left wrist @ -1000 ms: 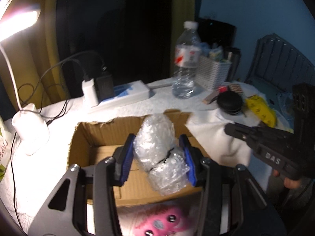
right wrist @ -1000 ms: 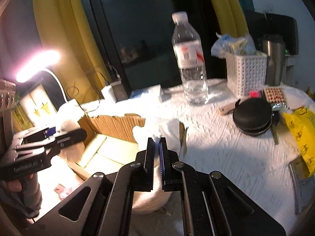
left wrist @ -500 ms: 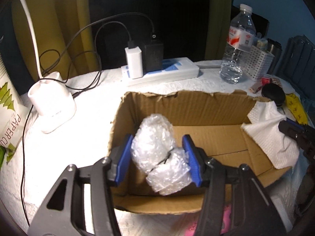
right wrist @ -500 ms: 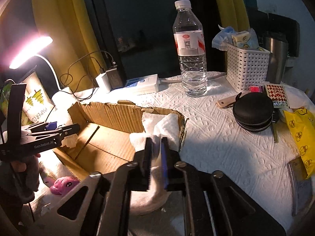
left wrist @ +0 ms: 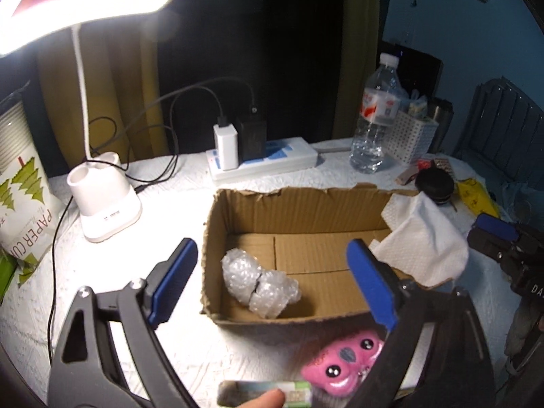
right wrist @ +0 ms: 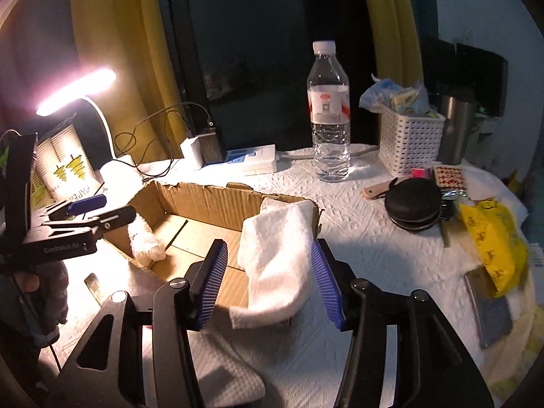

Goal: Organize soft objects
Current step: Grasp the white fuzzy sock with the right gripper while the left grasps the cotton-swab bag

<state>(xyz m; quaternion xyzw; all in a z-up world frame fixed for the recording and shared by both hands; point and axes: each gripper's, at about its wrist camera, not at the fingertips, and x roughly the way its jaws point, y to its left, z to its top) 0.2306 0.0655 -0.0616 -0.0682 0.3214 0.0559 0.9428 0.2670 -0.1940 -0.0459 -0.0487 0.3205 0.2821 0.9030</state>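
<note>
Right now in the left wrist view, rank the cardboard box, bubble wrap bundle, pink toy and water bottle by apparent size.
1. cardboard box
2. water bottle
3. bubble wrap bundle and pink toy: alike; the toy is nearer and partly hidden.

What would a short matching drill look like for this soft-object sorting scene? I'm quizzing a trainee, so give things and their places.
Things:
1. bubble wrap bundle
2. white cloth
3. pink plush toy
4. water bottle

Places:
A. draped over the box's edge
B. upright behind the box
C. on the cardboard box floor
D. on the table outside the box's near wall

Pairs: 1-C, 2-A, 3-D, 4-B
</note>
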